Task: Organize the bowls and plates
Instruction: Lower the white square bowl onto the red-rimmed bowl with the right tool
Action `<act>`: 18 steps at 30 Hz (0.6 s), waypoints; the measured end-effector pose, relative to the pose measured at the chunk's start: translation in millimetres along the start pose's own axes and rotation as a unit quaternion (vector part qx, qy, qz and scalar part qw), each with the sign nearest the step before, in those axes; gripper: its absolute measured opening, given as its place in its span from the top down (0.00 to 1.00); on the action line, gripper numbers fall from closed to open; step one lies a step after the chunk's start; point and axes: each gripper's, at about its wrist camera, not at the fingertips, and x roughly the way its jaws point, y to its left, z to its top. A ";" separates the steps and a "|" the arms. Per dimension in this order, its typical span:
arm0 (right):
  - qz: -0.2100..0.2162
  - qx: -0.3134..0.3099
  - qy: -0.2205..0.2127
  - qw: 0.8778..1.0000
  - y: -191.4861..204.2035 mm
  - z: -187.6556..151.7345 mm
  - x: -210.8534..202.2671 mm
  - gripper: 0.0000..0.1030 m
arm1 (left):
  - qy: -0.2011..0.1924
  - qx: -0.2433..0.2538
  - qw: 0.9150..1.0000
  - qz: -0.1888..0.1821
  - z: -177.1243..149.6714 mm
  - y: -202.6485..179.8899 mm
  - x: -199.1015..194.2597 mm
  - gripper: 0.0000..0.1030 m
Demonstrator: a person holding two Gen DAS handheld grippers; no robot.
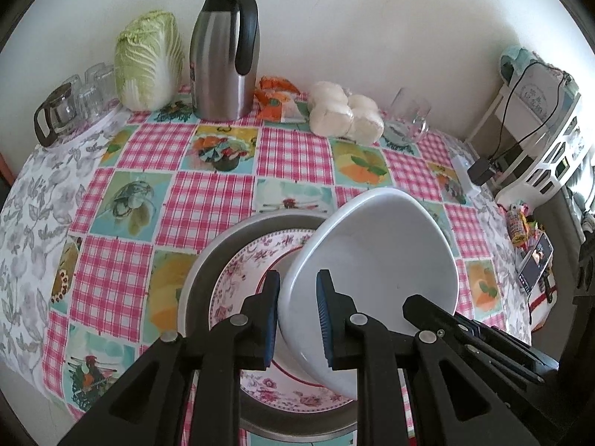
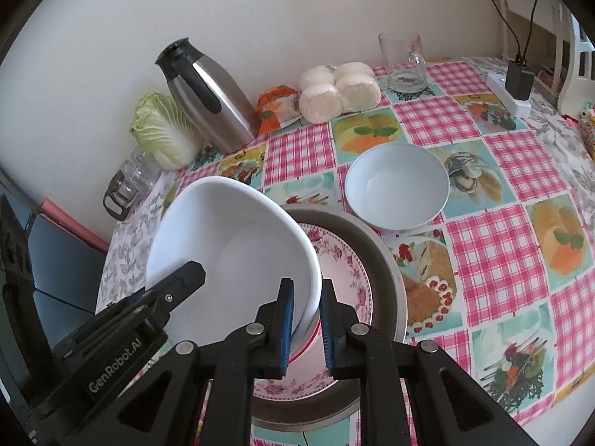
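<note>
two grippers share one white bowl (image 1: 375, 256) – my left gripper (image 1: 297, 319) has its jaws clamped on the rim at one side, my right gripper (image 2: 306, 323) pinches the opposite rim. i hold it tilted over the floral plate (image 2: 346, 282), which lies in a grey metal pan (image 2: 386, 260) on the checked surface (image 2: 502, 230); two grips keep a slick, wide bowl from swinging. i judge it is meant to nest on the plate – the stack forms there. a second bowl (image 2: 397, 189) waits just beyond the pan, upright.
</note>
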 end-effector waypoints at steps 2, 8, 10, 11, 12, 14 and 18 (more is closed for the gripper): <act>-0.001 -0.002 0.005 1.000 0.1 -1.2 1.7 0.84 | 0.007 0.001 1.000 0.003 -0.6 -0.2 3.0 0.81; -0.003 -0.008 0.015 1.000 2.0 -2.6 4.3 0.83 | 0.012 0.000 1.000 0.006 -1.6 1.8 5.4 0.81; -0.002 -0.009 0.019 1.000 1.9 -2.7 5.6 0.83 | 0.014 0.001 1.000 0.007 -1.8 2.5 6.8 0.81; -0.001 -0.008 0.022 1.000 1.7 -3.1 6.4 0.82 | 0.015 0.001 1.000 0.008 -1.8 2.9 7.5 0.81; 0.000 -0.007 0.024 1.000 1.4 -3.1 7.1 0.82 | 0.017 0.002 1.000 0.010 -1.8 2.8 8.2 0.81; 0.000 -0.009 0.027 1.000 1.7 -3.8 8.2 0.82 | 0.020 0.002 1.000 0.013 -2.0 3.8 10.4 0.81; 0.002 -0.009 0.032 0.999 1.3 -4.3 10.3 0.81 | 0.026 0.000 1.000 0.015 -1.9 6.4 13.9 0.81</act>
